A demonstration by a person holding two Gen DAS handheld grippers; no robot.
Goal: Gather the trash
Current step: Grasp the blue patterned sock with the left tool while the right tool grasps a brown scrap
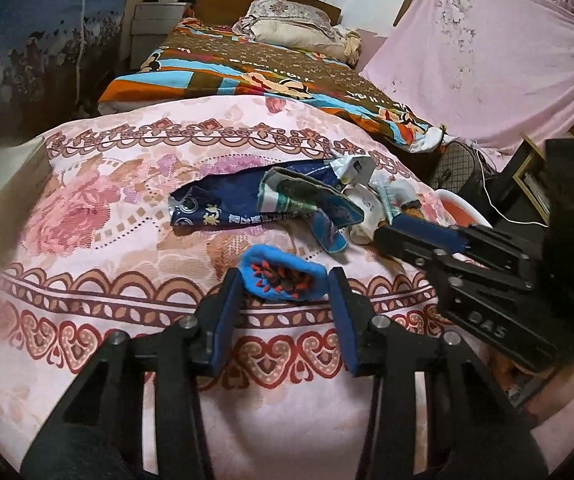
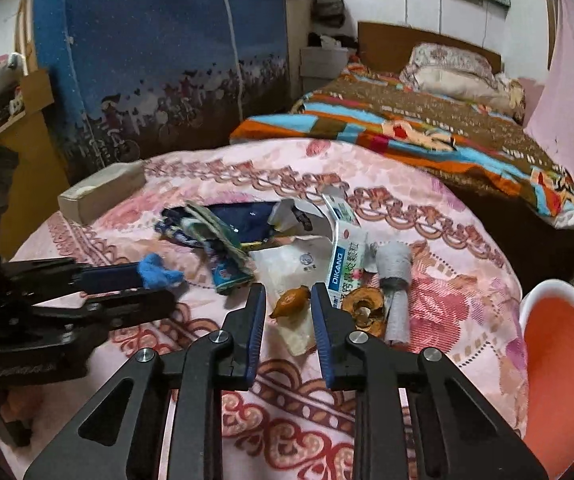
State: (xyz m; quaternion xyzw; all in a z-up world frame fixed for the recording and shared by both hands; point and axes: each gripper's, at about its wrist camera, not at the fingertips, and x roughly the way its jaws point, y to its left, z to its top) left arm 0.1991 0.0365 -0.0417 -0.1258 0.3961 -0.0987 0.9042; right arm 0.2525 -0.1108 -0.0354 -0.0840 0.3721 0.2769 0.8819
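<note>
Trash lies on a pink flowered cloth (image 1: 127, 248). My left gripper (image 1: 286, 282) is open, its fingers on either side of a crumpled blue cloth scrap (image 1: 283, 278); the scrap also shows in the right wrist view (image 2: 157, 274). My right gripper (image 2: 288, 300) is open around an orange peel piece (image 2: 291, 300), fingers close beside it. Beyond lie a dark blue wrapper (image 1: 223, 204), a white and green box (image 2: 345, 260), a round peel (image 2: 363, 306) and a grey paper roll (image 2: 395, 280). My right gripper shows at the right of the left wrist view (image 1: 391, 232).
A red bin with a white rim (image 2: 559, 352) stands at the right of the cloth. A beige box (image 2: 99, 196) lies at the far left edge. A bed with a colourful blanket (image 2: 427, 128) is behind. A pink sheet (image 1: 487, 60) hangs at right.
</note>
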